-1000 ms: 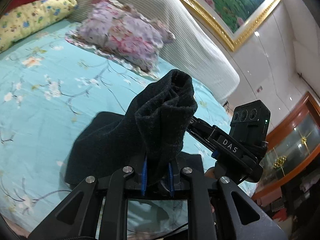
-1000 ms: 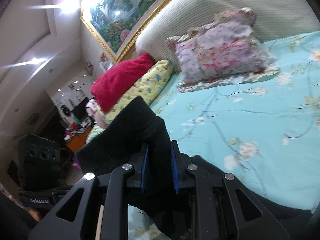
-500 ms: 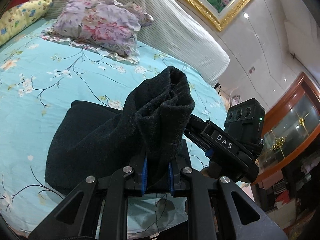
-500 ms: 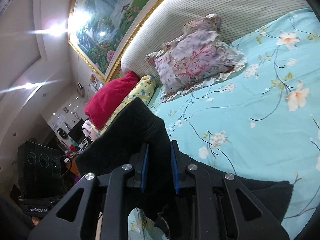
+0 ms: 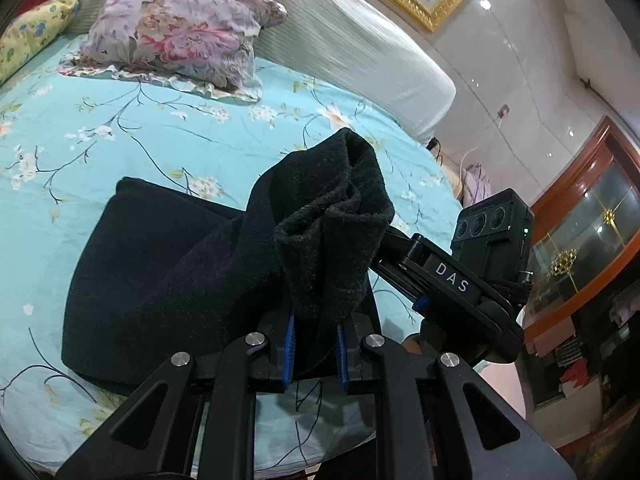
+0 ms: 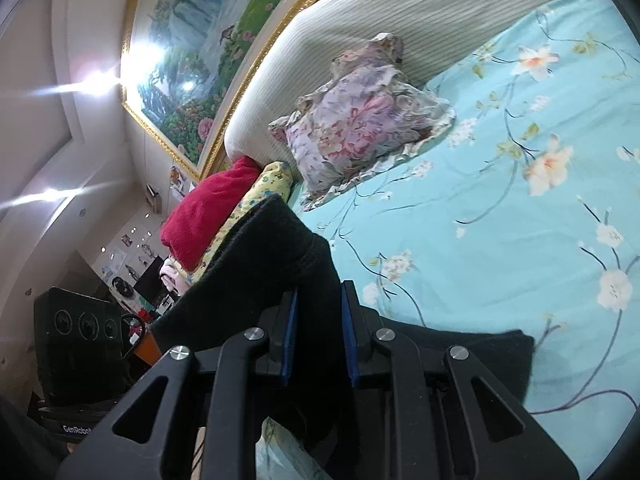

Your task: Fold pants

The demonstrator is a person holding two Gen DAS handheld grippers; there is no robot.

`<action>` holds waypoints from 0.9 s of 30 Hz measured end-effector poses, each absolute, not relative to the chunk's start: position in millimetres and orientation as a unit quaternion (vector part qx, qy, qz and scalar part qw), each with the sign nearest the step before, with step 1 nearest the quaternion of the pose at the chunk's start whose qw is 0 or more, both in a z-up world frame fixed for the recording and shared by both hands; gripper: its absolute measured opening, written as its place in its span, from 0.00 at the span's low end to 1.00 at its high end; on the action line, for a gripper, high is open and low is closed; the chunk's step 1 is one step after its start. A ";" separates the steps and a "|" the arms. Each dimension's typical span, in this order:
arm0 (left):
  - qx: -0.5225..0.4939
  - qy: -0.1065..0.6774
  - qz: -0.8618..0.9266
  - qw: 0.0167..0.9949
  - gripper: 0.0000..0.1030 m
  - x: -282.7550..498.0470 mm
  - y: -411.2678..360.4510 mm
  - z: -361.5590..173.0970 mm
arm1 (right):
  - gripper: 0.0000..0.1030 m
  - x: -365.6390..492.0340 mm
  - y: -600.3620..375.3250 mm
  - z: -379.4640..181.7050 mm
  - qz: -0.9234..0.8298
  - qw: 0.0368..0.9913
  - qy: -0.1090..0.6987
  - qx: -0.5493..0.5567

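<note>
pants of black knit lie partly on the turquoise flowered bedsheet, one bunched end lifted clear of it and clamped in the left gripper, whose blue pads stand narrow with the cloth pressed between them. the right gripper is likewise drawn in tight on another raised fold of the same cloth, which stands up past its fingertips; the rest trails off to the right on the sheet, though how many layers each claw pinches is hard to tell. beyond, a floral pillow leans on the ribbed headboard.
</note>
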State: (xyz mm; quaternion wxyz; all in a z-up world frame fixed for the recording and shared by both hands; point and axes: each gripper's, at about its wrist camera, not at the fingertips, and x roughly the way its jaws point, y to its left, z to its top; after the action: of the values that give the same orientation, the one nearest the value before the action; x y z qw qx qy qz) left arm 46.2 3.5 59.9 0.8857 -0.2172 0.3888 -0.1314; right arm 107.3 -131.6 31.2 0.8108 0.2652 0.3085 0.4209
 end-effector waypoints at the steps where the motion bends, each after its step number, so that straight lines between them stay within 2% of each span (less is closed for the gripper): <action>1: -0.212 0.392 -0.132 0.886 0.15 47.5 0.0 58.7 | 0.22 107.3 -135.1 28.4 0.419 0.810 0.310 0.269; 6: -0.196 0.407 -0.133 0.882 0.15 52.3 -14.9 47.9 | 0.21 108.6 -146.1 17.5 0.407 0.809 0.319 0.279; 8: -0.192 0.415 -0.133 0.879 0.15 54.2 -18.6 41.5 | 0.12 108.4 -149.4 13.8 0.405 0.807 0.323 0.283; 9: -0.189 0.417 -0.133 0.879 0.15 54.8 -20.4 39.0 | 0.11 107.6 -150.4 13.7 0.404 0.808 0.323 0.282; 22: -0.155 0.433 -0.128 0.879 0.15 58.3 -42.4 26.9 | 0.11 101.3 -174.7 8.8 0.370 0.819 0.326 0.294; 27: -0.148 0.430 -0.133 0.881 0.25 60.0 -47.7 28.0 | 0.11 95.2 -191.3 11.9 0.340 0.829 0.325 0.304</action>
State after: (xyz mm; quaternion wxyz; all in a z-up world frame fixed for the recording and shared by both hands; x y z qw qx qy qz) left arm 60.0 -47.7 28.0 0.8808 -0.1481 0.4296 -0.1333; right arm 95.2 -191.3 11.9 0.8285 0.3044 0.3249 0.3396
